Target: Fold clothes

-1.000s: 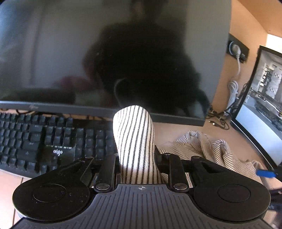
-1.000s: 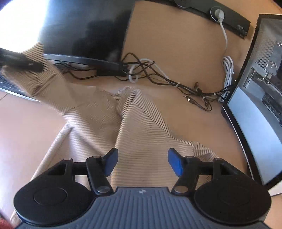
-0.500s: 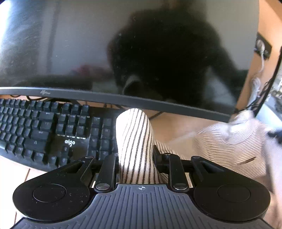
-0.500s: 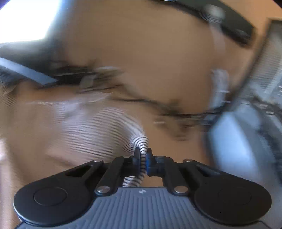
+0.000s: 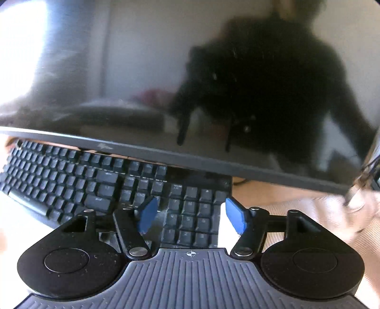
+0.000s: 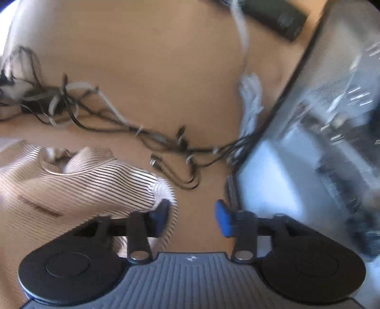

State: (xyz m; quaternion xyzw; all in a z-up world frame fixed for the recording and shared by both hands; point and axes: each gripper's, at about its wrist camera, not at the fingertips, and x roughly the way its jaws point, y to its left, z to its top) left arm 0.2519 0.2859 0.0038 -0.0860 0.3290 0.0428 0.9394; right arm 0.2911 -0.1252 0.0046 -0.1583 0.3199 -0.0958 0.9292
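The striped beige garment (image 6: 78, 187) lies bunched on the wooden desk at the left of the right wrist view. A fold of it drapes over the left finger of my right gripper (image 6: 193, 217), which is open with nothing between the pads. My left gripper (image 5: 192, 217) is open and empty above the keyboard. A blurred edge of the garment (image 5: 332, 214) shows at the right of the left wrist view.
A black keyboard (image 5: 95, 185) sits under a large dark monitor (image 5: 190, 83). A tangle of cables (image 6: 133, 128) lies on the desk (image 6: 166, 59) behind the garment. A PC case (image 6: 320, 154) stands at the right. A power strip (image 6: 275, 14) is on the wall.
Both grippers have opened and let go of the striped garment. The left gripper now sits over the keyboard with no cloth between its fingers.
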